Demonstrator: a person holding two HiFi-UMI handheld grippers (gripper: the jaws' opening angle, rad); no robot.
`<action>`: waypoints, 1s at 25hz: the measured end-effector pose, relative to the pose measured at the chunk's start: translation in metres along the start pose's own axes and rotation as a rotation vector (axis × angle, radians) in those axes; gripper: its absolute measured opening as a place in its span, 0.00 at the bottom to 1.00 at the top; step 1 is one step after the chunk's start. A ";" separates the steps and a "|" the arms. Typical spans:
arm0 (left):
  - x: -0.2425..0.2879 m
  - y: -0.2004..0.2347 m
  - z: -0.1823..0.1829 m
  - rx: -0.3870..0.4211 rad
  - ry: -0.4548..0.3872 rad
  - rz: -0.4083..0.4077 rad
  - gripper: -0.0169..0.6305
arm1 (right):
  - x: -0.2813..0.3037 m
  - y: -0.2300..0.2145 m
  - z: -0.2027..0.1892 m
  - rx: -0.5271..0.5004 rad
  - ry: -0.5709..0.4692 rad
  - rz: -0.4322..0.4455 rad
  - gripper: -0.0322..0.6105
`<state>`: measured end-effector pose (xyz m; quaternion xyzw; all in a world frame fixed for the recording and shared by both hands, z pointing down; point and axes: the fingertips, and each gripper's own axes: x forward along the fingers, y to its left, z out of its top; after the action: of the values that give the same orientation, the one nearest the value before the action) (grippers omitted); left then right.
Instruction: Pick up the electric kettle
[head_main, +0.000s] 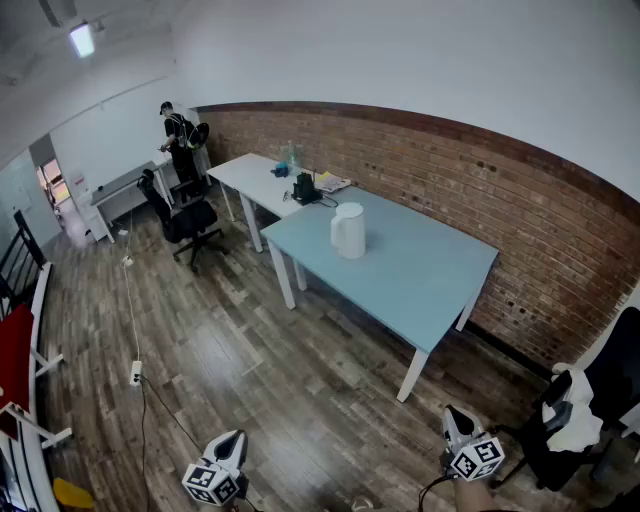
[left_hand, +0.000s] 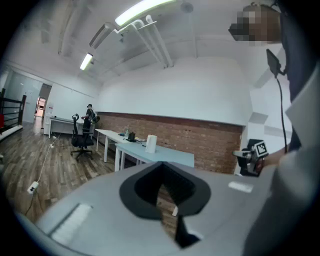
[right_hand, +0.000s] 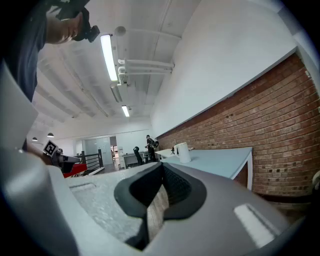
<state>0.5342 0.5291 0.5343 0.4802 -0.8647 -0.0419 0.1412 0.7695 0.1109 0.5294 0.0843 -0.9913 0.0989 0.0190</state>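
Note:
The white electric kettle (head_main: 348, 230) stands upright on the light blue table (head_main: 420, 270), near its left end. Both grippers hover low over the wooden floor, well short of the table. My left gripper (head_main: 230, 447) is at the bottom left and my right gripper (head_main: 455, 425) at the bottom right. Looking along the left gripper (left_hand: 161, 175), its jaws are shut with nothing between them, and the kettle (left_hand: 151, 143) shows small and far off. The right gripper (right_hand: 161, 172) is likewise shut and empty, with the kettle (right_hand: 183, 152) distant on the table (right_hand: 225, 160).
A white table (head_main: 250, 175) adjoins the blue one, with a black device (head_main: 305, 188) near the join. A brick wall (head_main: 520, 220) runs behind. Black office chairs (head_main: 185, 215) and a person (head_main: 180, 135) are far left. A cable with power strip (head_main: 136, 373) lies on the floor. A draped chair (head_main: 580, 420) stands right.

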 end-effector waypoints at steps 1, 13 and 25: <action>0.002 -0.002 0.002 0.000 -0.003 0.001 0.03 | 0.001 -0.002 -0.001 0.001 0.001 0.003 0.05; 0.027 -0.016 0.007 0.012 0.009 -0.013 0.03 | 0.016 -0.019 -0.006 0.038 0.003 0.044 0.05; 0.060 -0.027 0.007 0.041 0.051 0.050 0.03 | 0.037 -0.049 -0.013 0.124 -0.008 0.043 0.05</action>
<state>0.5250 0.4637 0.5345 0.4622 -0.8733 -0.0085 0.1541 0.7419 0.0604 0.5531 0.0645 -0.9849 0.1604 0.0077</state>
